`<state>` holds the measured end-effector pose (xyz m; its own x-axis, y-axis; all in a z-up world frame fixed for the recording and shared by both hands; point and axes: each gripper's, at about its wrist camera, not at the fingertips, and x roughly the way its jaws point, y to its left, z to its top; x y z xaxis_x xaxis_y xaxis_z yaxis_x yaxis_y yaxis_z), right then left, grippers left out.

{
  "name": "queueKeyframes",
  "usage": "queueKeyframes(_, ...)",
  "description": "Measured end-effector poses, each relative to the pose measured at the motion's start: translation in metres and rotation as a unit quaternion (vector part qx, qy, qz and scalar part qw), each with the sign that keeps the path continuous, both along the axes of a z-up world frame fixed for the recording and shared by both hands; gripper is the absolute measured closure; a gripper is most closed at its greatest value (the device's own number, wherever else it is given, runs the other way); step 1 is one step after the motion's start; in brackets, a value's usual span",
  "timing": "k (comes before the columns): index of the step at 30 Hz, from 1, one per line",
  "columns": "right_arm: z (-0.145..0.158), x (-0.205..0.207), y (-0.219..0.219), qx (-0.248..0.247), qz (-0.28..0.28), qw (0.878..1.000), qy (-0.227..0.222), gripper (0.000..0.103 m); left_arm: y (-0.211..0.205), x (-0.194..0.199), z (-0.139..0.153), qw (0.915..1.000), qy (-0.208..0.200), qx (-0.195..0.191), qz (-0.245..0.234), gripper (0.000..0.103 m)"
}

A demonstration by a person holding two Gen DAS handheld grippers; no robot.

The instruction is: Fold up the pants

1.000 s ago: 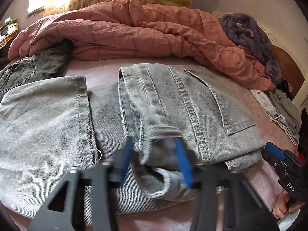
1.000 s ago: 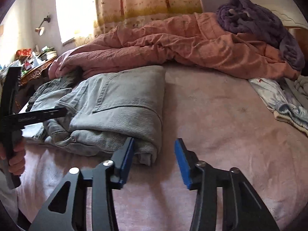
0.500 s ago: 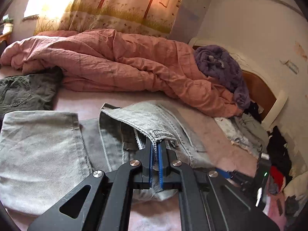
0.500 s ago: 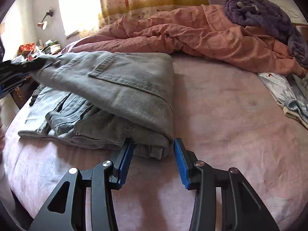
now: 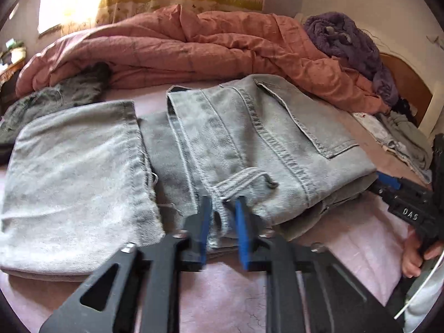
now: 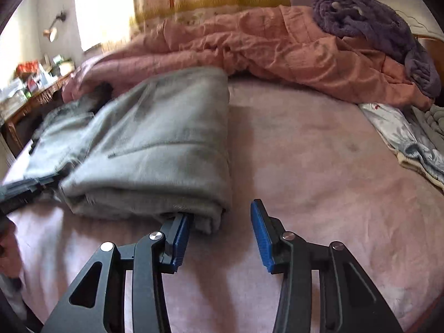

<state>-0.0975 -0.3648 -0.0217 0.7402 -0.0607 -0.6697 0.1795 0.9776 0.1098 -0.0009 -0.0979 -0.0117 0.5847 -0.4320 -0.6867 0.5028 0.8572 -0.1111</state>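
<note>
On the pink bed sheet [image 5: 360,236], near its front edge, lie the grey pants [image 5: 249,138], seat portion with the back pocket [image 5: 305,122] uppermost and doubled over the legs; the hem end [image 5: 77,172] lies flat to the left in the left wrist view, not yet folded in. The left gripper [image 5: 222,222] has just been opening; its blue pads stand slightly apart with a bunched edge of waistband denim between them, and I judge the cloth released or nearly so, since the pads do not visibly press it. The right gripper [image 6: 219,230] stands partly open at the near right corner of the folded stack; one jaw is tucked under the fold's edge, the other is clear on bare sheet; it holds nothing. A rumpled pink duvet [image 5: 194,47] and a purple throw [image 5: 347,36] lie behind, well apart from the work; a dark garment [image 5: 55,97] lies beside the hem end.

Assessment: the fold just laid appears sound but loose at the near edge; the step in hand is letting go cleanly. Recommended: withdraw the left jaws straight back and low so the waistband is not dragged; keep the right gripper steadying the corner until the left is clear; then take the hem end by both corners and bring it over squarely, edges aligned. Risk: a snagged belt loop [image 5: 249,177] would pull the top layer askew.
</note>
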Motion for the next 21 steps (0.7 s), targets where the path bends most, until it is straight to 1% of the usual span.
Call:
queueKeyframes(1,0.0,0.002,0.001,0.002,0.004,1.0,0.0,0.065,0.003,-0.002,0.002,1.0,-0.008,-0.003,-0.003,0.067)
queueKeyframes(2,0.0,0.003,0.001,0.009,0.007,1.0,0.0,0.07,0.007,-0.003,0.003,0.9998,-0.01,-0.011,-0.011,0.059)
queueKeyframes(3,0.001,0.003,0.001,0.017,0.007,1.0,-0.001,0.071,0.013,-0.005,0.004,0.9996,-0.011,-0.018,-0.018,0.052)
queueKeyframes(5,0.001,0.004,-0.004,0.032,-0.003,0.999,-0.005,0.073,0.022,-0.007,0.008,0.999,-0.009,-0.03,-0.033,0.047)
queueKeyframes(6,0.0,0.004,-0.007,0.043,-0.012,0.999,-0.006,0.073,0.024,-0.008,0.01,0.999,-0.014,-0.027,-0.034,0.047)
queueKeyframes(8,-0.001,0.005,-0.01,0.048,-0.018,0.999,-0.002,0.073,0.024,-0.017,0.015,0.998,-0.039,-0.011,-0.049,0.045)
queueKeyframes(9,-0.003,0.007,-0.01,0.048,-0.016,0.999,0.003,0.073,0.021,-0.022,0.017,0.9963,-0.057,-0.002,-0.065,0.042)
queueKeyframes(10,-0.004,0.009,-0.009,0.048,-0.015,0.999,0.009,0.073,0.017,-0.029,0.019,0.9934,-0.074,0.013,-0.086,0.04)
queueKeyframes(11,-0.005,0.01,-0.009,0.048,-0.014,0.999,0.013,0.073,0.011,-0.034,0.02,0.9893,-0.088,0.036,-0.11,0.038)
queueKeyframes(13,-0.008,0.011,-0.011,0.054,-0.02,0.998,0.022,0.073,-0.003,-0.043,0.016,0.9787,-0.102,0.093,-0.152,0.038)
queueKeyframes(14,-0.009,0.011,-0.013,0.06,-0.021,0.998,0.023,0.073,-0.006,-0.046,0.013,0.9743,-0.109,0.115,-0.159,0.038)
queueKeyframes(15,-0.01,0.011,-0.015,0.068,-0.021,0.997,0.023,0.073,-0.009,-0.047,0.01,0.972,-0.112,0.128,-0.161,0.038)
queueKeyframes(17,-0.01,0.01,-0.016,0.076,-0.02,0.997,0.023,0.073,-0.009,-0.043,0.005,0.9729,-0.098,0.137,-0.159,0.038)
queueKeyframes(19,-0.01,0.011,-0.013,0.067,-0.022,0.997,0.024,0.073,-0.009,-0.033,0.001,0.9757,-0.083,0.146,-0.141,0.038)
queueKeyframes(20,-0.01,0.01,-0.012,0.061,-0.022,0.998,0.023,0.073,-0.01,-0.028,-0.001,0.9769,-0.078,0.147,-0.134,0.038)
queueKeyframes(21,-0.009,0.01,-0.01,0.054,-0.022,0.998,0.023,0.073,-0.009,-0.023,-0.002,0.9787,-0.07,0.14,-0.133,0.038)
